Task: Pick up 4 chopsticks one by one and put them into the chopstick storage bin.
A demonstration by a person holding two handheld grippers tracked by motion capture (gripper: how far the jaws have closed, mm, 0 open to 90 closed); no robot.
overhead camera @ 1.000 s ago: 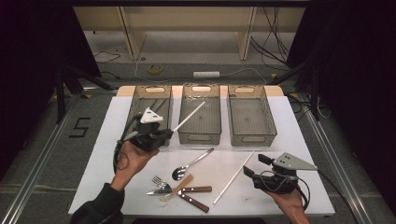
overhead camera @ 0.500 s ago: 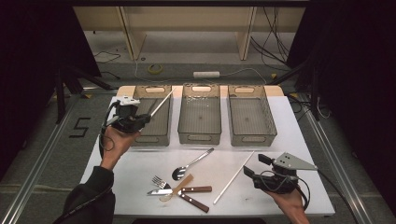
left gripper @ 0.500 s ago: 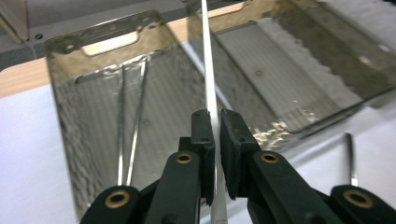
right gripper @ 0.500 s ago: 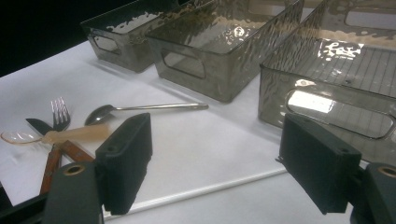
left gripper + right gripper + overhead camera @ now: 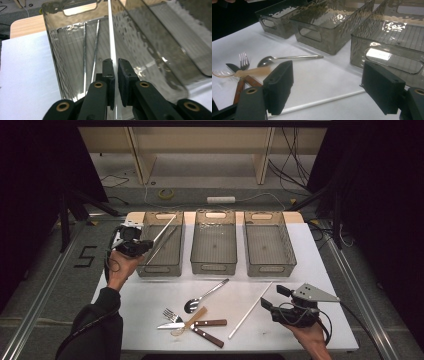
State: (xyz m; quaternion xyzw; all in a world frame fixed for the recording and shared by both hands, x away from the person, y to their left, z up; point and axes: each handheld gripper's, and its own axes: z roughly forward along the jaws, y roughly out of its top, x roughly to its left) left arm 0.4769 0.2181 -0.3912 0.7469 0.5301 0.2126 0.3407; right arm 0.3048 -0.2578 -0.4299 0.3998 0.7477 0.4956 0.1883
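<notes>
1. Gripping a thin white stick [image 5: 111, 37] between the pads of my left gripper [image 5: 116, 72], I hold it slanting over the leftmost smoky plastic bin [image 5: 161, 268]; in the high view the stick [image 5: 165, 229] rises from the jaws toward the bin's far end.
2. Inside that bin, in the left gripper view, two thin lines lie on the ribbed floor [image 5: 90, 60]; I cannot tell whether they are rods or reflections.
3. My left gripper [image 5: 142, 247] sits at the bin's near-left corner, above the table's left edge, with my hand [image 5: 120, 267] beneath it.
4. Two more bins of the same kind stand in a row to the right: the middle bin [image 5: 214, 267] and the right bin [image 5: 270, 268], all apart from one another.
5. My right gripper [image 5: 327, 85] has its jaws standing wide apart with nothing between the pads; it hangs low over the white table [image 5: 150, 320] near the front right corner.
6. A second white stick [image 5: 322, 100] lies on the table just past those open jaws, untouched.
7. Left of it lie a metal spoon [image 5: 287, 58], a fork [image 5: 243, 60], a pale plastic spoon [image 5: 242, 72] and two wooden-handled knives [image 5: 210, 330], crossing one another in a small pile.
</notes>
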